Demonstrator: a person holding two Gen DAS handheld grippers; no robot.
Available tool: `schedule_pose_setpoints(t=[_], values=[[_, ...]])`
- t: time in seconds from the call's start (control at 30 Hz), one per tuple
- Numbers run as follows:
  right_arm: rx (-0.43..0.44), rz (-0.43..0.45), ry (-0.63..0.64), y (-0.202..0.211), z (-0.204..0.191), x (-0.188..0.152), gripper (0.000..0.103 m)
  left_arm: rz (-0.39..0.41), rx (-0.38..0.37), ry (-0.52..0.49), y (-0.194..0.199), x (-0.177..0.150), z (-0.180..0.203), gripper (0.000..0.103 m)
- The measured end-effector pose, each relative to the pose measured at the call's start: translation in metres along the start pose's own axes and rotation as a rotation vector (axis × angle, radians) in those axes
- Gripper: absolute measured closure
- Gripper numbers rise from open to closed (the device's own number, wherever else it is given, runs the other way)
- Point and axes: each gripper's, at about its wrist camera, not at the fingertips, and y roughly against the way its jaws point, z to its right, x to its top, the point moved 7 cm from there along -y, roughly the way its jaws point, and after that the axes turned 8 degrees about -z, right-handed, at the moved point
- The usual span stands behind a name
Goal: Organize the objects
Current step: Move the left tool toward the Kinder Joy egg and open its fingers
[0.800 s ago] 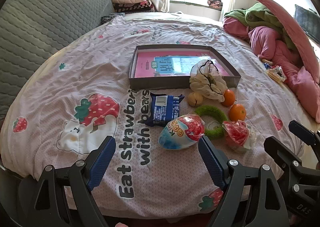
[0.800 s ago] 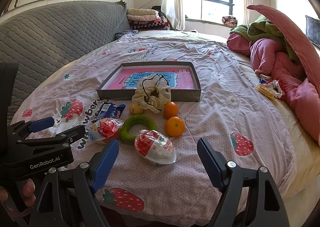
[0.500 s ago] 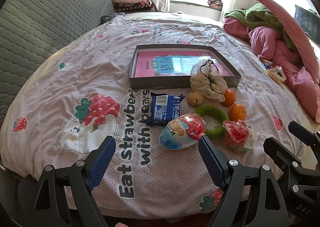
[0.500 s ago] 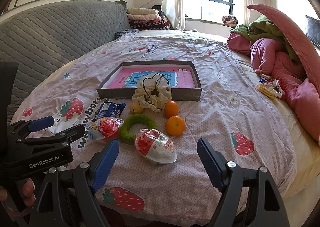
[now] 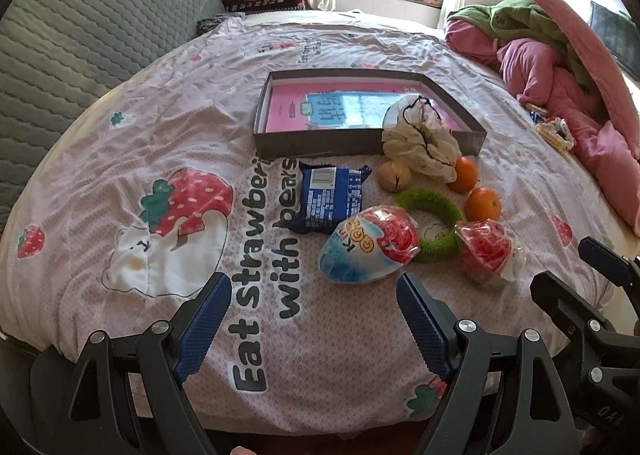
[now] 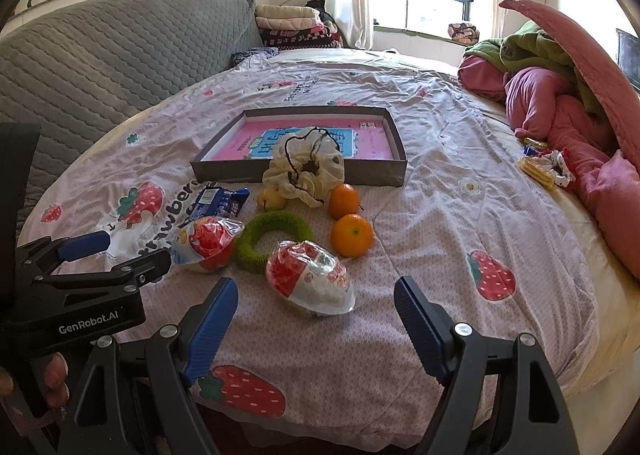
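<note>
- Reaching first for the wrapped egg toy (image 6: pixel 310 283), low centre in the right wrist view, looks the sensible start; your right gripper (image 6: pixel 314 325) hangs just short of it, jaws spread wide and empty.
- Close across its narrow middle, since the crinkly film may slip.
- Your left gripper (image 5: pixel 314 321) is equally spread, holding nothing, with the second egg toy (image 5: pixel 370 249) just ahead of it.
- Carry to the grey tray (image 6: pixel 394 175), mid-frame.
- Mind the cream scrunchie (image 6: pixel 306 171) draped over its near wall, the green ring (image 6: pixel 274 241) and two oranges (image 6: pixel 352 235) between.
</note>
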Motion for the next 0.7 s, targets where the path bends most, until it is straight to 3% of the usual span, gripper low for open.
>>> schedule_pose_setpoints(t=[0.3,0.7], values=[[-0.006,-0.023,-0.019,-0.016,0.011,-0.006,0.023,-0.005,-0.025,0.006,-0.017,0.001,-0.003,0.018],[0.022,-0.066,-0.043,-0.048,0.023,-0.005,0.023,0.001,-0.141,-0.016,-0.04,0.015,0.005,0.018]])
